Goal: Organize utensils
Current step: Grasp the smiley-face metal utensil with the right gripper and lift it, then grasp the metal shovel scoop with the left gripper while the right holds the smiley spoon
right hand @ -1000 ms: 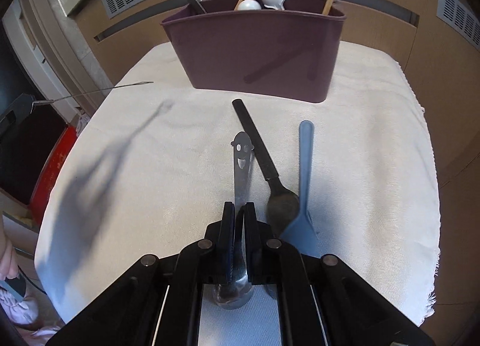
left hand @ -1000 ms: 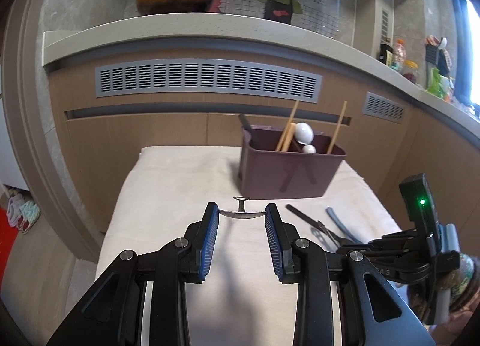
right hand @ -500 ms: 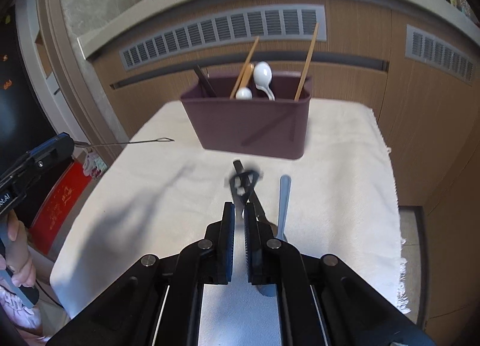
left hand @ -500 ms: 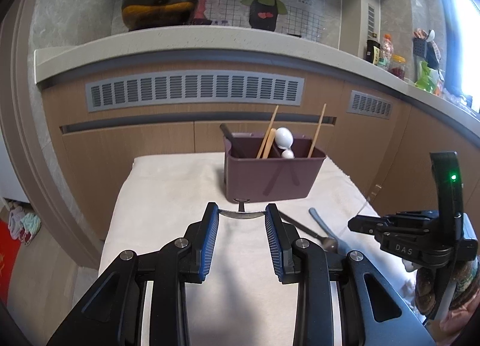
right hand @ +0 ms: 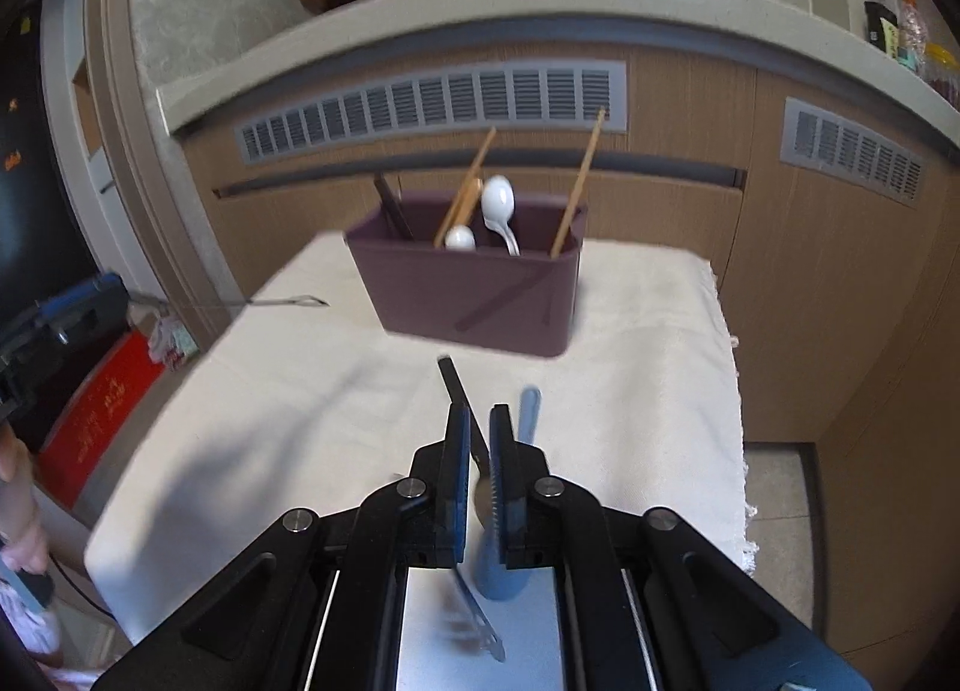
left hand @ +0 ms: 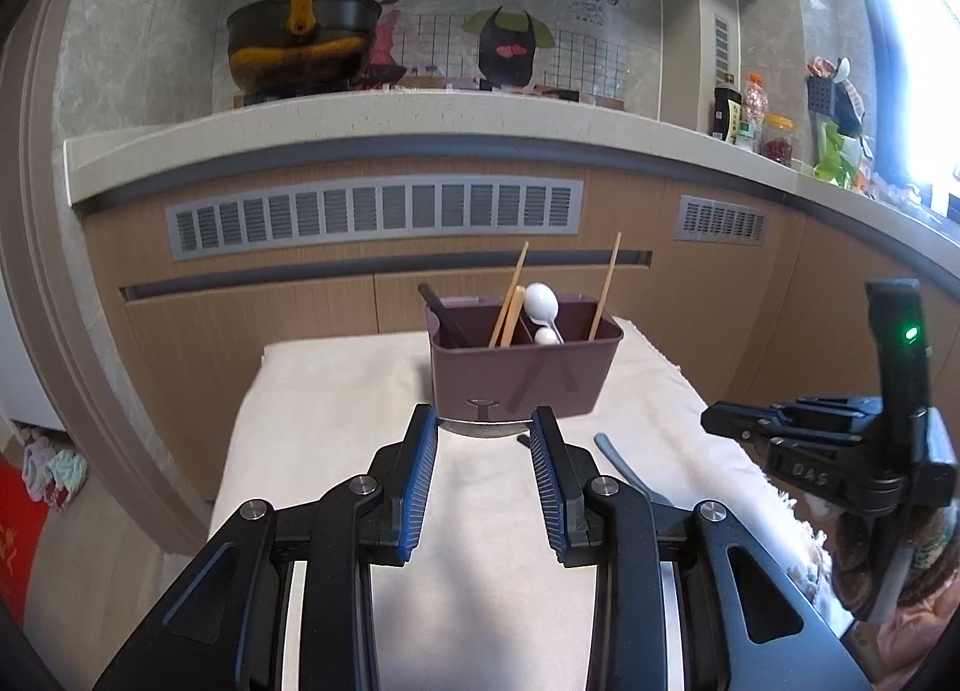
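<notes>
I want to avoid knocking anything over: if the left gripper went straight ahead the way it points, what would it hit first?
Probably the front wall of the purple utensil caddy. It sits dead ahead of the left gripper, whose jaws stand apart around a thin metal piece. Depth is uncertain.

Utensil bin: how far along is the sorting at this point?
Done: chopsticks, white spoons and a dark handle stand in the purple bin. In hand: left gripper clamps a thin metal utensil; right gripper pinches a steel spoon. Left: a black-handled utensil and a blue utensil lie on the cloth.
</notes>
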